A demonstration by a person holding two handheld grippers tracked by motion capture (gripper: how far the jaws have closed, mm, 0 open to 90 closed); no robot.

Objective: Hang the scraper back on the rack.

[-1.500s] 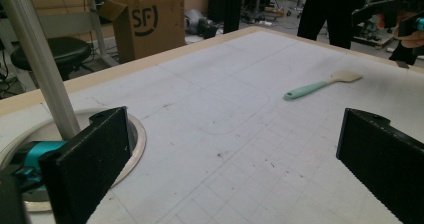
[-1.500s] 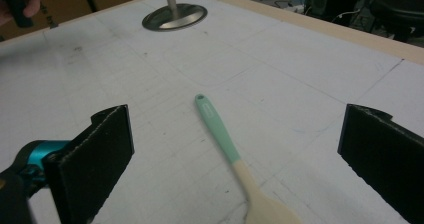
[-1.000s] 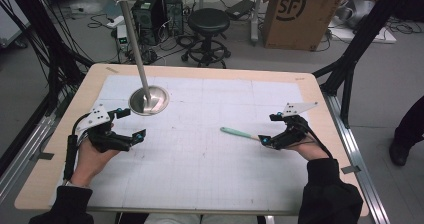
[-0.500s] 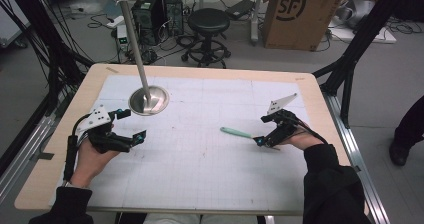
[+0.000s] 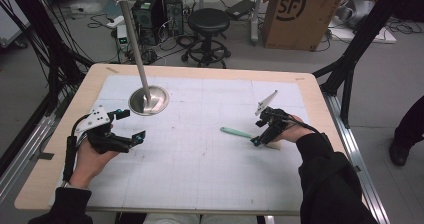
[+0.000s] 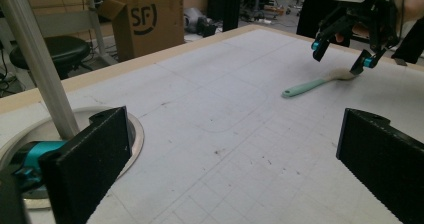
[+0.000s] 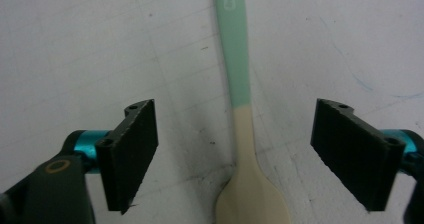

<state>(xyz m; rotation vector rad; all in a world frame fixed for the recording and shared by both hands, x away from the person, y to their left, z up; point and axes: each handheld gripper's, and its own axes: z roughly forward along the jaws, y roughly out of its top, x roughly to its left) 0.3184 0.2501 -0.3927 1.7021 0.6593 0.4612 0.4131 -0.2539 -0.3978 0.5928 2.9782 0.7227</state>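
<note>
A spatula [image 5: 239, 132] with a mint-green handle and a cream head lies flat on the white gridded mat, right of centre. My right gripper [image 5: 261, 136] hovers open just above its head end, tilted down. In the right gripper view the spatula [image 7: 242, 84] runs up the middle between the two wide-apart jaws of that gripper [image 7: 242, 154], touching neither. My left gripper [image 5: 131, 125] is held open over the mat's left side with nothing in it. The left gripper view looks past its own open gripper [image 6: 235, 169] to the spatula [image 6: 310, 86] and the right gripper [image 6: 342, 54] beyond.
A metal pole on a round steel base [image 5: 148, 100] stands at the mat's back left, close to my left gripper; its base [image 6: 132, 139] shows beside that gripper's jaw. Past the table's far edge are a black stool [image 5: 209, 21] and a cardboard box [image 5: 295, 14].
My right gripper has moved left and tipped downward, coming over the spatula's head end with its jaws still open. The left gripper and the spatula have stayed put.
</note>
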